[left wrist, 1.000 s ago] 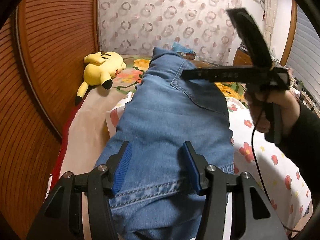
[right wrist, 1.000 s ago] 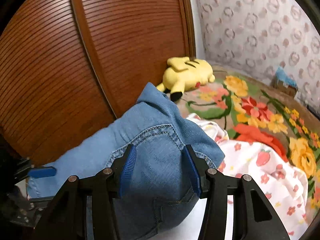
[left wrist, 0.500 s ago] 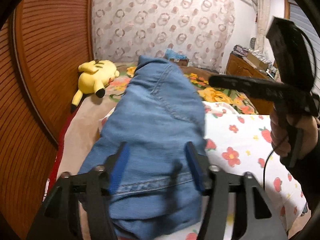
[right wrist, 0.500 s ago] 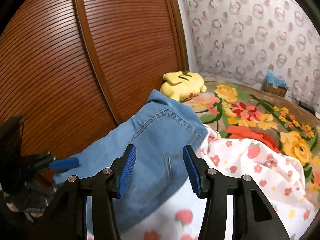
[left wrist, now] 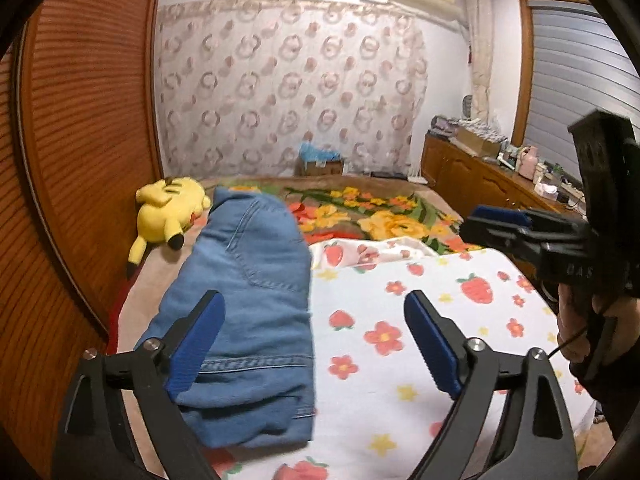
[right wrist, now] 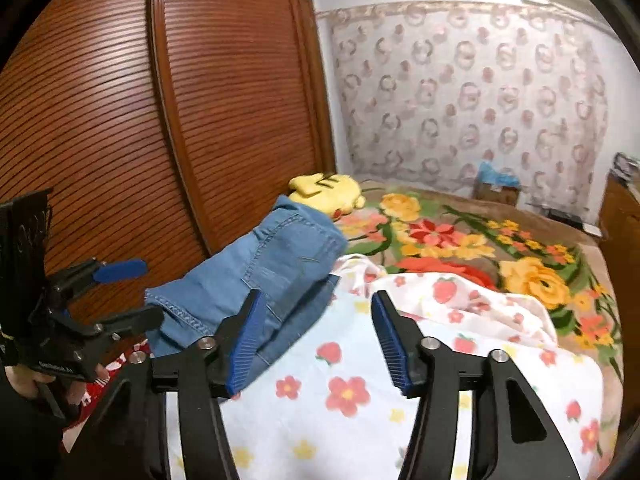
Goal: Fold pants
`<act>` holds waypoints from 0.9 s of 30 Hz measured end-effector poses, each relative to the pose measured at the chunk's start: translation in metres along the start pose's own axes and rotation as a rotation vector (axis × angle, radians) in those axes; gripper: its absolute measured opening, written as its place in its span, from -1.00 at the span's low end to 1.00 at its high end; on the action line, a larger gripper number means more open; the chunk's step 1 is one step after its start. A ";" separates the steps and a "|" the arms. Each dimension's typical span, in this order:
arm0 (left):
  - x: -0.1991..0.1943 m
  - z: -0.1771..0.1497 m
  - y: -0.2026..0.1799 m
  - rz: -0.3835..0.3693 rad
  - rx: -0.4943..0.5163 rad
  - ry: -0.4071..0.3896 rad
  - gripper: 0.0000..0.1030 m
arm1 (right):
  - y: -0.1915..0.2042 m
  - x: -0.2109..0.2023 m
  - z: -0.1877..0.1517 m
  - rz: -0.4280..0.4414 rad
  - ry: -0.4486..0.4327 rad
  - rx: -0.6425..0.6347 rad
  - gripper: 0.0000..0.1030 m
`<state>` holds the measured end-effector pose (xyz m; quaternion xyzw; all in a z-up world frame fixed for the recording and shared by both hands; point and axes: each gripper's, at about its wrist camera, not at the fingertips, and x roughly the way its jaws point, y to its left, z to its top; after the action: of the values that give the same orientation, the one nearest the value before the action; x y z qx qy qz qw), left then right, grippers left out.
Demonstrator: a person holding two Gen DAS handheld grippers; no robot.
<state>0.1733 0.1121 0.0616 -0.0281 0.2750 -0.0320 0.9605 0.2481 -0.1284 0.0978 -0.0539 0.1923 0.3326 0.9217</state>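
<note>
While you hold both tools above the bed, the folded blue jeans [left wrist: 248, 304] lie flat on the left side of the mattress, partly on the white sheet printed with strawberries and flowers [left wrist: 400, 320] and close to the brown slatted wardrobe doors [right wrist: 120, 120]. Your left gripper [left wrist: 314, 344] has its blue-padded fingers spread wide with nothing between them; seen from its own camera, the left finger [left wrist: 196, 344] overlaps the near part of the jeans, and whether it touches the denim cannot be told. Your right gripper [right wrist: 318, 344] is likewise spread apart and holds nothing, its fingers framing the sheet just beside the near edge of the jeans. In the left camera the right tool appears at the far right in your hand [left wrist: 580, 328], well away from the denim. A yellow plush toy [left wrist: 168, 212] lies just beyond the far end of the jeans, near the wardrobe. Past the sheet, a brown blanket with large orange and yellow flowers [right wrist: 480, 248] covers the rest of the bed.
</note>
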 end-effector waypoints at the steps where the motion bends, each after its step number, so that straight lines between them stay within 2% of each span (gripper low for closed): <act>1: -0.005 0.001 -0.006 -0.002 0.009 -0.008 0.79 | 0.000 -0.008 -0.004 -0.011 -0.010 0.003 0.23; 8: -0.027 -0.002 -0.045 -0.008 0.039 -0.047 0.80 | 0.013 -0.066 -0.029 -0.113 -0.058 0.006 0.39; 16: -0.046 -0.017 -0.089 -0.004 0.058 -0.071 0.80 | 0.036 -0.121 -0.065 -0.211 -0.089 0.040 0.40; 20: -0.058 -0.025 -0.104 -0.036 0.055 -0.093 0.80 | 0.052 -0.148 -0.078 -0.258 -0.114 0.056 0.40; 27: -0.070 -0.035 -0.119 -0.039 0.051 -0.103 0.80 | 0.084 -0.184 -0.100 -0.334 -0.165 0.087 0.40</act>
<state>0.0903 -0.0026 0.0777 -0.0106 0.2240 -0.0562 0.9729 0.0335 -0.1953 0.0795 -0.0178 0.1186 0.1696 0.9782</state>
